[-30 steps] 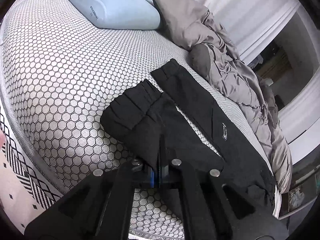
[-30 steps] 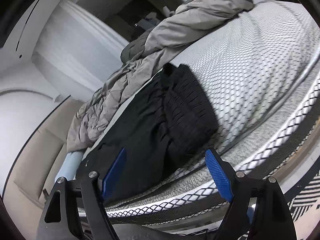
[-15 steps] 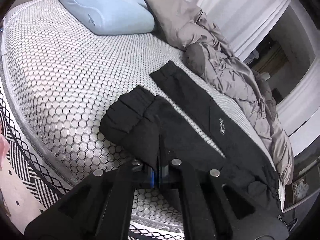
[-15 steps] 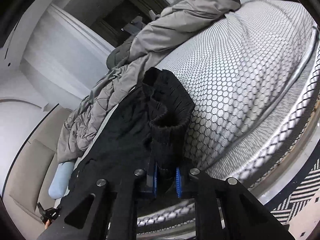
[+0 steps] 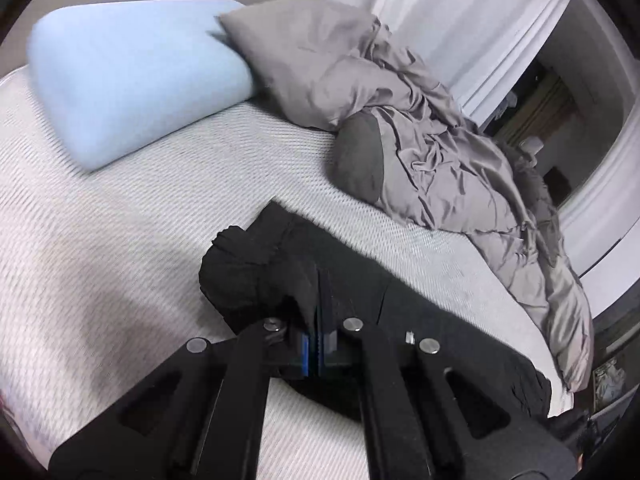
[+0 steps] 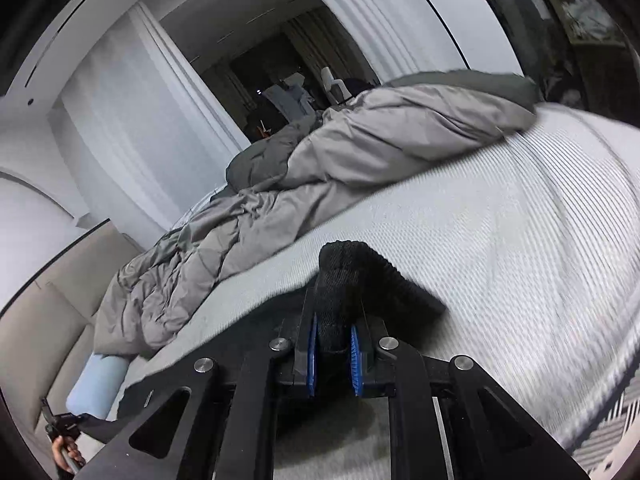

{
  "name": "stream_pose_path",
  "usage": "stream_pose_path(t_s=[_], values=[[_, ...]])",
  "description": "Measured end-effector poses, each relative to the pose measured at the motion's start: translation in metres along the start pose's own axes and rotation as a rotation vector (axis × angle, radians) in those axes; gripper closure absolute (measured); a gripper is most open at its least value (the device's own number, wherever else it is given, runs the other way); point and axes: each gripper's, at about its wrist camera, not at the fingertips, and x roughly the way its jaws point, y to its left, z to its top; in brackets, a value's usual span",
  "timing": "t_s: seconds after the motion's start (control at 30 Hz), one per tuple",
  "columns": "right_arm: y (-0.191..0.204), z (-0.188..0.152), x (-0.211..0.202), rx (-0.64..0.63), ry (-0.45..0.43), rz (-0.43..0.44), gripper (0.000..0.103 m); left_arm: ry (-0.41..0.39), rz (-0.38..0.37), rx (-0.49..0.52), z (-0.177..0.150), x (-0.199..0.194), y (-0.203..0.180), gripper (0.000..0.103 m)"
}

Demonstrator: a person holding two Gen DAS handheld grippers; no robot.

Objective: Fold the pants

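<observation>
The black pants [image 5: 420, 312] lie along the white mattress [image 5: 100, 248]. My left gripper [image 5: 318, 344] is shut on the near leg end, whose cuff [image 5: 240, 280] bunches up just ahead of the blue pads. My right gripper [image 6: 334, 354] is shut on the ribbed waistband [image 6: 360, 280], which stands up between the blue pads and folds off to the right. Both ends are lifted a little off the mattress. The rest of the pants is hidden under the right gripper's frame.
A light blue pillow [image 5: 132, 92] lies at the head of the bed. A crumpled grey duvet [image 5: 440, 152] runs along the far side, also in the right wrist view [image 6: 340, 168]. A patterned rug [image 6: 624, 432] lies past the mattress edge.
The right gripper went from open to shut on the waistband. Both grippers have lifted and swung their ends of the pants over the bed; the views are now motion-blurred.
</observation>
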Motion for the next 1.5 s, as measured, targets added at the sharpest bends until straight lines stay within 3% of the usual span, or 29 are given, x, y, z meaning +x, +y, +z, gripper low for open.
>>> stream_pose_path(t_s=[0.1, 0.13, 0.23, 0.27, 0.33, 0.37, 0.43, 0.5, 0.63, 0.73, 0.77, 0.8, 0.87, 0.93, 1.0, 1.2, 1.3, 1.4, 1.47, 1.5], values=[[0.019, 0.029, 0.060, -0.030, 0.018, -0.064, 0.091, 0.054, 0.034, 0.027, 0.038, 0.065, -0.024, 0.100], [0.027, 0.040, 0.092, -0.049, 0.036, -0.106, 0.091, 0.089, 0.063, 0.040, 0.044, 0.084, -0.028, 0.095], [0.032, 0.054, 0.166, -0.092, 0.122, -0.221, 0.063, 0.182, 0.105, 0.020, 0.059, 0.127, -0.028, 0.081], [0.031, 0.055, 0.181, -0.100, 0.137, -0.264, 0.057, 0.188, 0.100, 0.020, 0.063, 0.131, -0.027, 0.066], [0.026, 0.052, 0.194, -0.100, 0.149, -0.317, 0.057, 0.132, 0.143, 0.037, 0.072, 0.129, -0.024, 0.039], [0.025, 0.048, 0.190, -0.104, 0.135, -0.305, 0.054, 0.108, 0.155, 0.046, 0.073, 0.126, -0.021, 0.033], [0.025, 0.040, 0.181, -0.125, 0.117, -0.300, 0.044, 0.078, 0.180, 0.056, 0.081, 0.118, -0.017, 0.033], [0.027, 0.029, 0.169, -0.135, 0.105, -0.271, 0.042, 0.076, 0.182, 0.049, 0.077, 0.107, -0.011, 0.033], [0.042, 0.008, 0.148, -0.162, 0.138, -0.211, 0.036, 0.082, 0.103, 0.093, 0.038, 0.079, -0.014, 0.033], [0.051, -0.003, 0.126, -0.145, 0.134, -0.154, 0.028, 0.159, 0.013, 0.057, 0.001, 0.080, -0.018, 0.033], [0.053, -0.006, 0.122, -0.133, 0.133, -0.137, 0.027, 0.193, 0.016, 0.067, -0.008, 0.086, -0.021, 0.036], [0.054, -0.010, 0.117, -0.119, 0.140, -0.116, 0.026, 0.236, 0.045, 0.078, -0.018, 0.102, -0.026, 0.041], [0.057, -0.021, 0.108, -0.097, 0.148, -0.090, 0.026, 0.265, 0.038, 0.036, -0.024, 0.128, -0.025, 0.079], [0.057, -0.030, 0.105, -0.098, 0.163, -0.063, 0.026, 0.233, -0.031, -0.010, -0.028, 0.140, -0.023, 0.103], [0.052, -0.035, 0.104, -0.082, 0.160, -0.053, 0.026, 0.190, -0.015, 0.060, -0.031, 0.135, -0.030, 0.103], [0.018, -0.037, 0.094, -0.036, 0.139, -0.081, 0.026, 0.107, 0.009, 0.101, -0.042, 0.063, -0.024, 0.103], [-0.001, -0.036, 0.091, 0.023, 0.153, -0.085, 0.026, 0.156, 0.097, 0.125, -0.049, 0.059, -0.014, 0.100], [-0.011, -0.038, 0.089, 0.046, 0.171, -0.064, 0.026, 0.171, 0.080, 0.045, -0.059, 0.040, 0.006, 0.088], [-0.012, -0.042, 0.085, 0.020, 0.188, -0.056, 0.026, 0.129, 0.051, -0.013, -0.064, 0.023, 0.016, 0.055], [-0.013, -0.044, 0.081, 0.006, 0.197, -0.049, 0.026, 0.109, 0.030, -0.046, -0.067, 0.019, 0.019, 0.047]])
